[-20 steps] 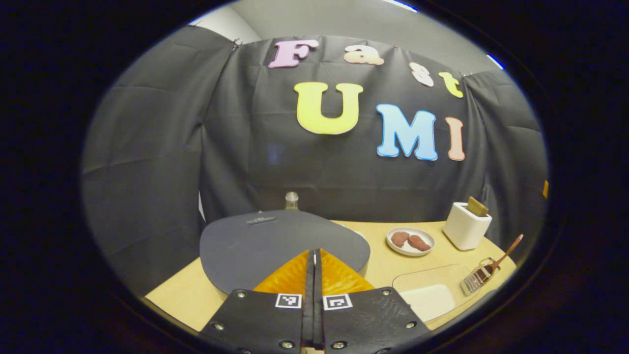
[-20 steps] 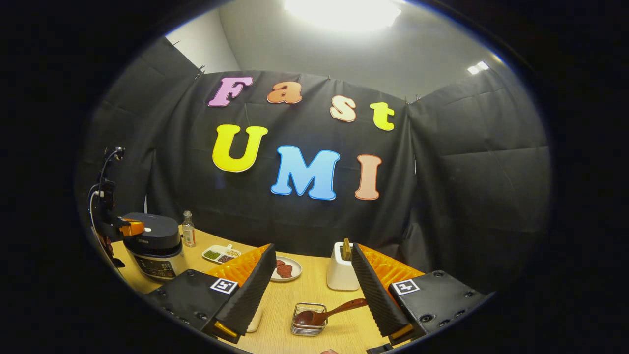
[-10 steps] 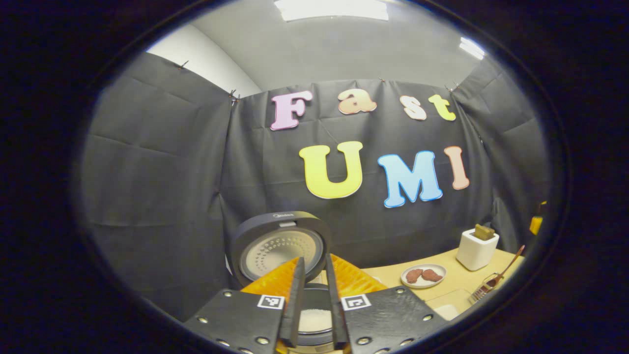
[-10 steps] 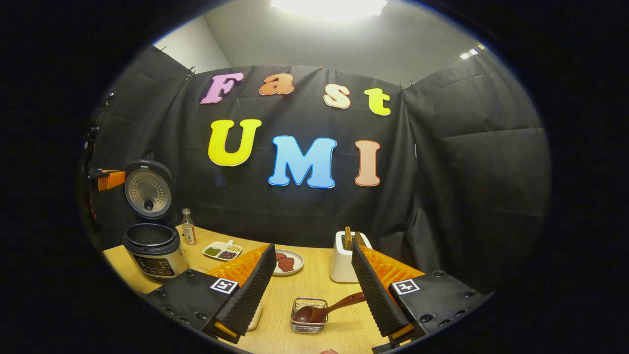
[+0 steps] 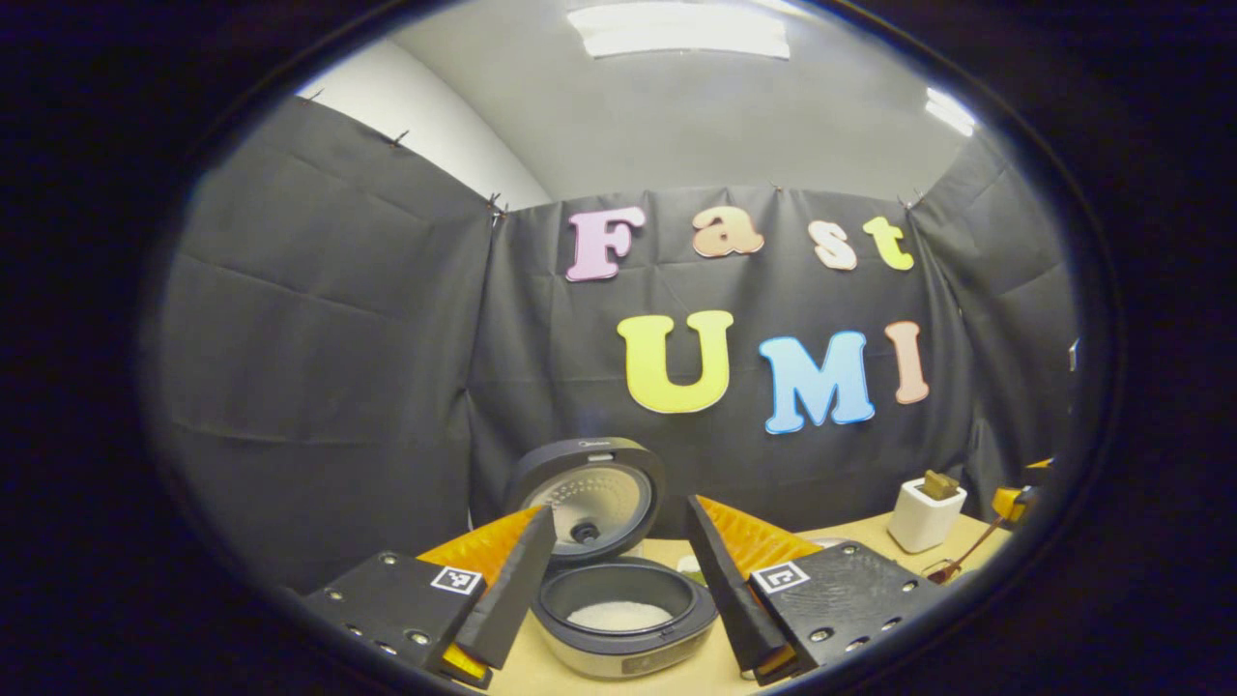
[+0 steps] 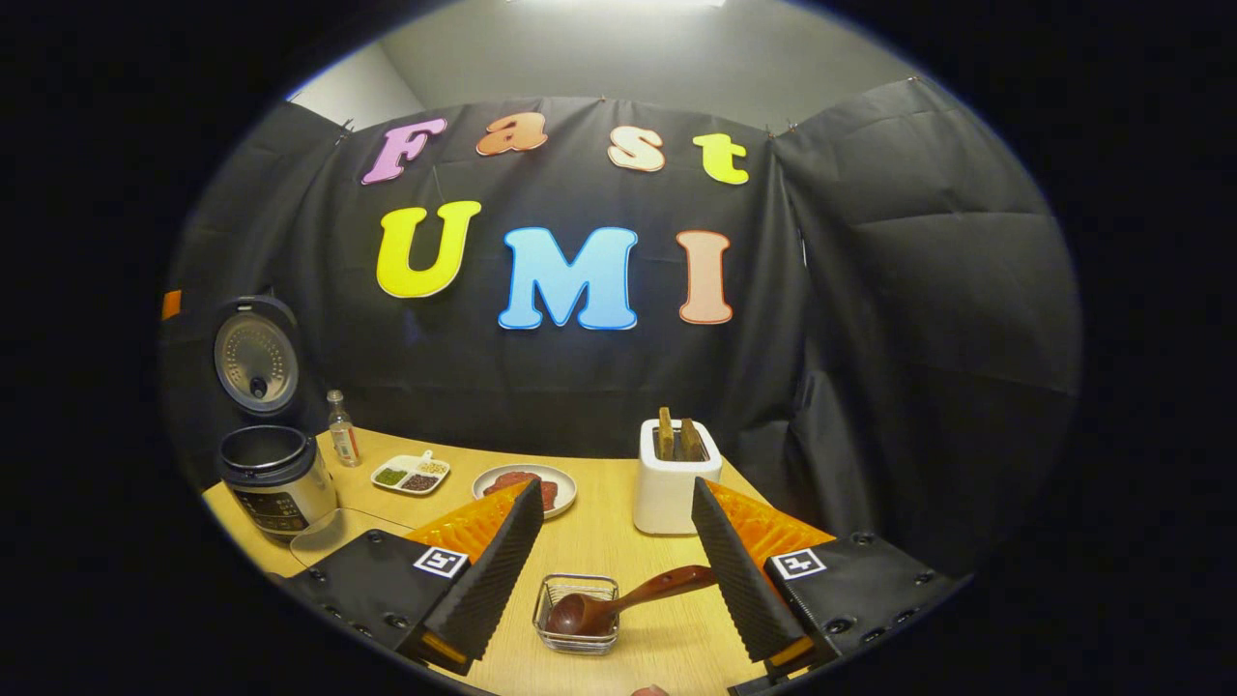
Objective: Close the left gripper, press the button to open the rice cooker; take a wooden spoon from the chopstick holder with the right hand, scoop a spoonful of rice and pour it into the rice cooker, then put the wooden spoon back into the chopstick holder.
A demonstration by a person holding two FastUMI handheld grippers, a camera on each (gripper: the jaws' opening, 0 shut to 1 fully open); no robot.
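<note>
We are looking over the left gripper [image 5: 618, 619], fingers spread wide, at the rice cooker [image 5: 623, 614] sitting lid-up on the table [image 6: 599, 541] (white rice lying in its pot). Over on the right gripper [image 6: 618, 570], fingers are gaping too, framing the wooden spoon [image 6: 618, 607] resting in the wire chopstick holder [image 6: 576, 628], not touching it.

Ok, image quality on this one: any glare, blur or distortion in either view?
Left gripper view: the ceiling light panel glares pale at the top, yet the rice cooker with its raised lid stays sharp; cloth seams bow with the fisheye. Right gripper view: even light, the wooden spoon in the chopstick holder is crisp, and the table edge curves.
</note>
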